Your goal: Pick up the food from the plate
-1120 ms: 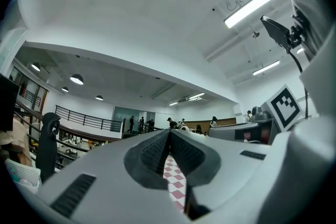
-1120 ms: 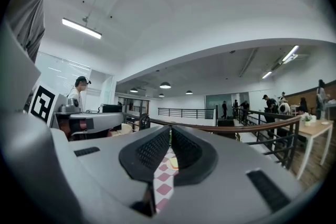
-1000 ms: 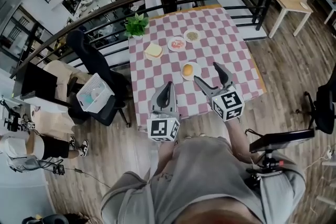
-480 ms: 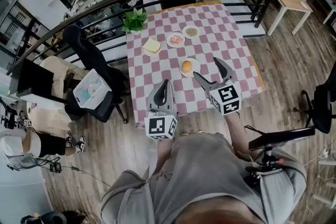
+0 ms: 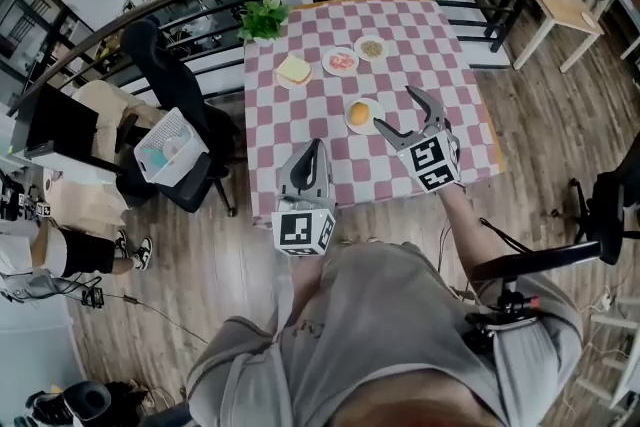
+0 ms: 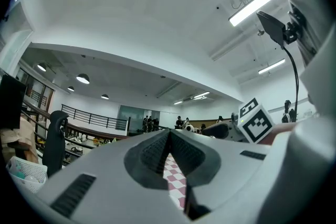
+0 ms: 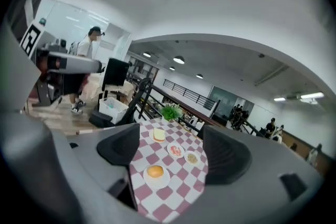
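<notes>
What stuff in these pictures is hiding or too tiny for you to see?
1. What food lies on the far red-topped plate and the brownish plate beside it: too small in the head view and the right gripper view.
2. The plates in the left gripper view: the shut left claw fills it, leaving only a strip of checked cloth.

Bun (image 5: 358, 113): round, golden-brown, whole, seated centrally on a small white plate (image 5: 373, 125). The plate lies flat on the checked cloth (image 5: 410, 35), towards its near edge. Beyond it, set apart in a row: sandwich (image 5: 293, 69), red slices (image 5: 341, 61), and brownish food (image 5: 372, 47) of a kind that cannot be determined.
</notes>
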The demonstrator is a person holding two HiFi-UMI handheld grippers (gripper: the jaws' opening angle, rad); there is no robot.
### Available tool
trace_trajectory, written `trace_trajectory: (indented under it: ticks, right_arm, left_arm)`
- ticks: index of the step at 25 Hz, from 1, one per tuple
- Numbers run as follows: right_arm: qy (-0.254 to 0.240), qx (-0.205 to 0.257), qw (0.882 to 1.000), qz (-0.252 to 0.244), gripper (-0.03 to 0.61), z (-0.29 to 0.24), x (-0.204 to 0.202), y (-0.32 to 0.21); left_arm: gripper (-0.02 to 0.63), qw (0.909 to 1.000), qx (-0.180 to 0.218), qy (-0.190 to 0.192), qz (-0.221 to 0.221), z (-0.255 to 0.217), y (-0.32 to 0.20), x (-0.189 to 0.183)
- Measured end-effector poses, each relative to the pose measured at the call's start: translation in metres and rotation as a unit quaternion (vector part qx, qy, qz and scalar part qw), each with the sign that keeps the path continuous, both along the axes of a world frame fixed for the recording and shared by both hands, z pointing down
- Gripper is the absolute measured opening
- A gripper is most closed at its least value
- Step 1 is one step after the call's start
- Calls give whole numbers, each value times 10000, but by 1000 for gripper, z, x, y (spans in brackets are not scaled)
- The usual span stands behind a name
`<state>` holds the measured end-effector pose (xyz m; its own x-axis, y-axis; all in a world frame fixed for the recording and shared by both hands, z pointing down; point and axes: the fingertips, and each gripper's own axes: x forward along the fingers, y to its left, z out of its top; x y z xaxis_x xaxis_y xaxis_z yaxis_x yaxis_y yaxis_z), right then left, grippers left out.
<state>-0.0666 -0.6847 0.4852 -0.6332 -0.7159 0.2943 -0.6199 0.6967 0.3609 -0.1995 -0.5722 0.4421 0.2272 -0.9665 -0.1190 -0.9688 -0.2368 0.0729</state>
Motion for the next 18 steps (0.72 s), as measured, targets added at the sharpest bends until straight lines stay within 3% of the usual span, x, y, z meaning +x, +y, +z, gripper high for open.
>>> trace_trajectory:
  ticks: [4, 7, 14, 18]
  right_arm:
    - [861, 183, 9961, -74, 376, 26, 4, -21]
    - [1566, 367, 9867, -214, 376, 48, 3, -40]
    - [3088, 398, 9452, -987, 374, 128, -11, -69]
    - [3484, 38, 9288, -1263, 374, 180, -22, -89]
  left_arm:
    - [9, 10000, -33, 44, -42, 4, 4, -4]
    - [9, 10000, -1, 35, -16, 5, 6, -5]
    - [9, 9998, 155, 5, 107, -4, 15, 0]
    - [9, 10000, 53, 6, 55, 3, 14, -3]
